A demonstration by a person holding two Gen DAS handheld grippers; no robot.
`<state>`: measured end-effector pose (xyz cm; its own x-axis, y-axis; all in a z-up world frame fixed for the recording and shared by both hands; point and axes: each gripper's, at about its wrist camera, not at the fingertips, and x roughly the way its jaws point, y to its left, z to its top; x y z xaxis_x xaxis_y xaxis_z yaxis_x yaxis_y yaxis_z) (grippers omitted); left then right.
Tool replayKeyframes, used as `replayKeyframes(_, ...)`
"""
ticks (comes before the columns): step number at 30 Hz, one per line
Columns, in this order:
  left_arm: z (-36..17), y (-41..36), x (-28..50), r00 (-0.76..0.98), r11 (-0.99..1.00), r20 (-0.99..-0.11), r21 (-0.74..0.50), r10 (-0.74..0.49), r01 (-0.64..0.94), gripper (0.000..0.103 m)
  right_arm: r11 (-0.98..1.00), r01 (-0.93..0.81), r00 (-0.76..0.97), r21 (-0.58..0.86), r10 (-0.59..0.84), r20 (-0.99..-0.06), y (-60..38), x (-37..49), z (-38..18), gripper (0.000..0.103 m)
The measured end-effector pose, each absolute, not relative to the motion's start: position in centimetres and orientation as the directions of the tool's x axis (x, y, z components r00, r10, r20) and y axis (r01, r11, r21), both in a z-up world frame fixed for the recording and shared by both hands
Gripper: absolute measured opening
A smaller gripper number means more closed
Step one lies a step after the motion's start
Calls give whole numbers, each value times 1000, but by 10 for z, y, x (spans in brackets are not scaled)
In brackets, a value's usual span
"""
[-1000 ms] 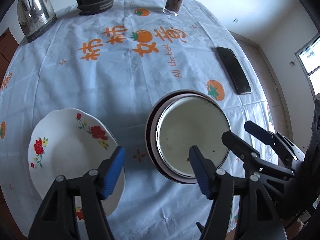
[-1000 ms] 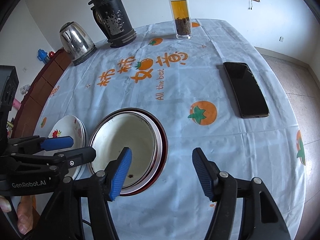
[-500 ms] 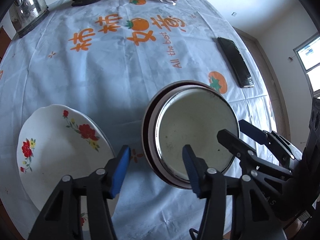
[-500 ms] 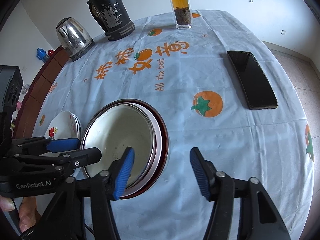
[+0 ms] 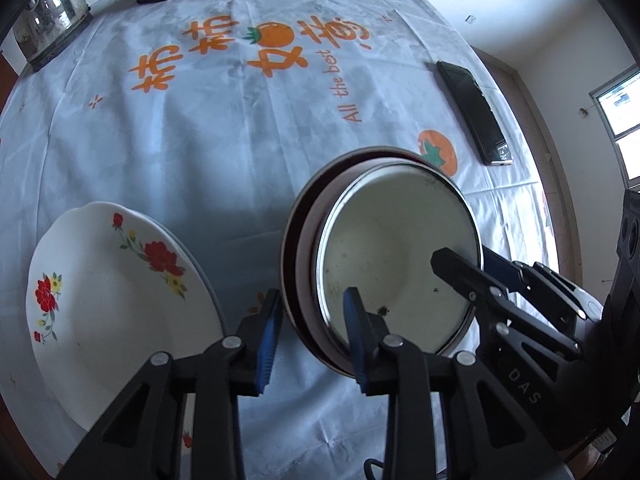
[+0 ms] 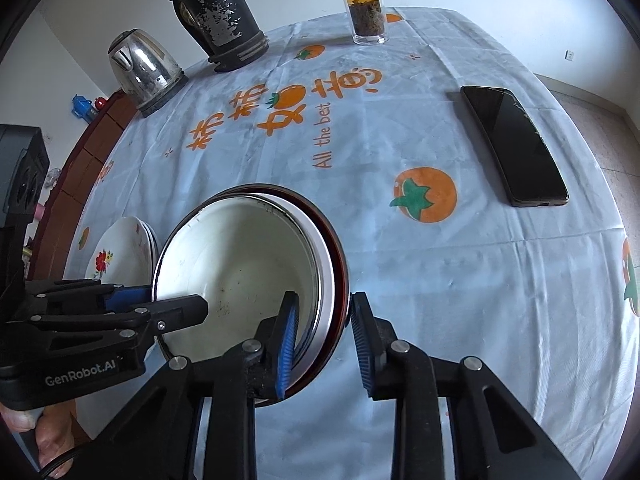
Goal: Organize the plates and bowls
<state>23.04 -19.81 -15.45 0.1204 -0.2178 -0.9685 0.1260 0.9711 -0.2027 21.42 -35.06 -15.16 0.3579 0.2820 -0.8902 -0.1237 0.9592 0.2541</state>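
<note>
A stack of bowls (image 5: pixel 396 256), a cream enamel one nested in a dark-red-rimmed one, sits near the table's front edge; it also shows in the right wrist view (image 6: pixel 240 268). My left gripper (image 5: pixel 312 336) straddles the stack's left rim, one finger inside, one outside, jaws narrowed around the rim. My right gripper (image 6: pixel 324 336) straddles the right rim the same way. A stack of white floral plates (image 5: pixel 108 300) lies to the left, also in the right wrist view (image 6: pixel 120 256).
A black phone (image 6: pixel 516 144) lies at the right. A steel kettle (image 6: pixel 144 68), a black thermos (image 6: pixel 216 12) and a glass tea bottle (image 6: pixel 364 0) stand at the far edge. The white tablecloth (image 6: pixel 420 280) has orange prints.
Both grippers moved forward onto the bowl stack's opposite rims and their jaws narrowed around them. The plates have not moved.
</note>
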Motion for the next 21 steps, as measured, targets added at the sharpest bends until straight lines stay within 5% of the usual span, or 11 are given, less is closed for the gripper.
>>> replayKeyframes(21, -138, -198, 213, 126, 969, -967, -207, -224, 132, 28, 968, -170, 361, 184, 235, -902, -344, 201, -131, 27)
